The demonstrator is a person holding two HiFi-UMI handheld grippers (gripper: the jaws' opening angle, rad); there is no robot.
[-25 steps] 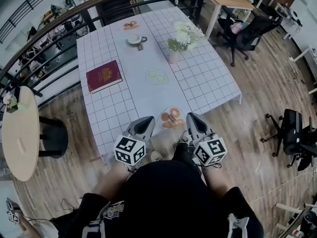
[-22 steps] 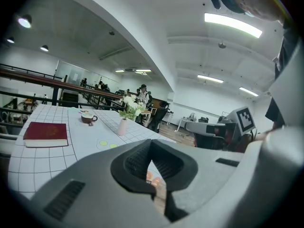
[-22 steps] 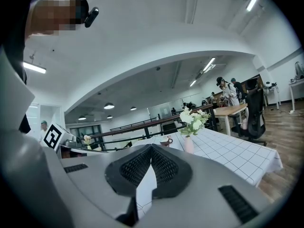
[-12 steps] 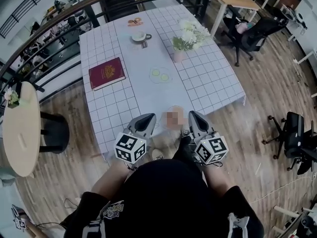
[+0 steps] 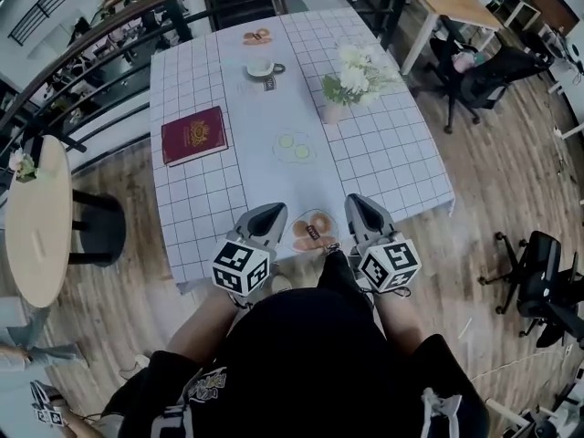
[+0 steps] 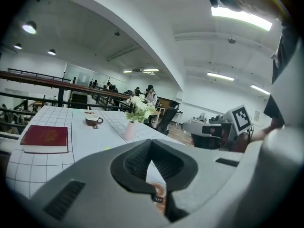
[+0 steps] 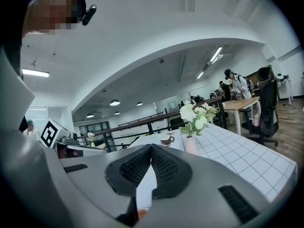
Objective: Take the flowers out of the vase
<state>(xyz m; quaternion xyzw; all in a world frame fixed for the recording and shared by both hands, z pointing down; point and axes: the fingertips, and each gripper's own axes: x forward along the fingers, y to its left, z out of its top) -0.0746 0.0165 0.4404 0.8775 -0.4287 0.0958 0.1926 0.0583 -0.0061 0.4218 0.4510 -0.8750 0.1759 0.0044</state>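
A: Where the scene begins on the left, what stands on the wooden floor?
B: A round side table (image 5: pixel 36 235), well apart from the long white checked table (image 5: pixel 392 158). On the left half of that long table lies a red book (image 5: pixel 192 135).
A: And the left gripper?
B: The left gripper (image 5: pixel 272 212) hangs over the table's near edge. Its jaws are pressed together with nothing between them, and its own view shows the dark pads meeting.
A: What sits down the middle?
B: Just right of that gripper's tip, a plate of food (image 5: pixel 313 229) sits at the near edge. Farther along comes a plate with green slices (image 5: pixel 294 146), then a cup (image 5: pixel 259 67) on a saucer toward the far end.
A: The right gripper?
B: The right gripper (image 5: pixel 357 203) is just right of the plate of food, level with the left one. Its jaws are together too, and empty.
A: Where are the flowers?
B: The flowers (image 5: pixel 356 71), white with green leaves, stand in the vase (image 5: pixel 334 112). It is upright on the right half of the table toward the far end, well apart from both grippers.
A: Anything beyond?
B: An office chair (image 5: pixel 484 67) stands on the floor to the right of the table.
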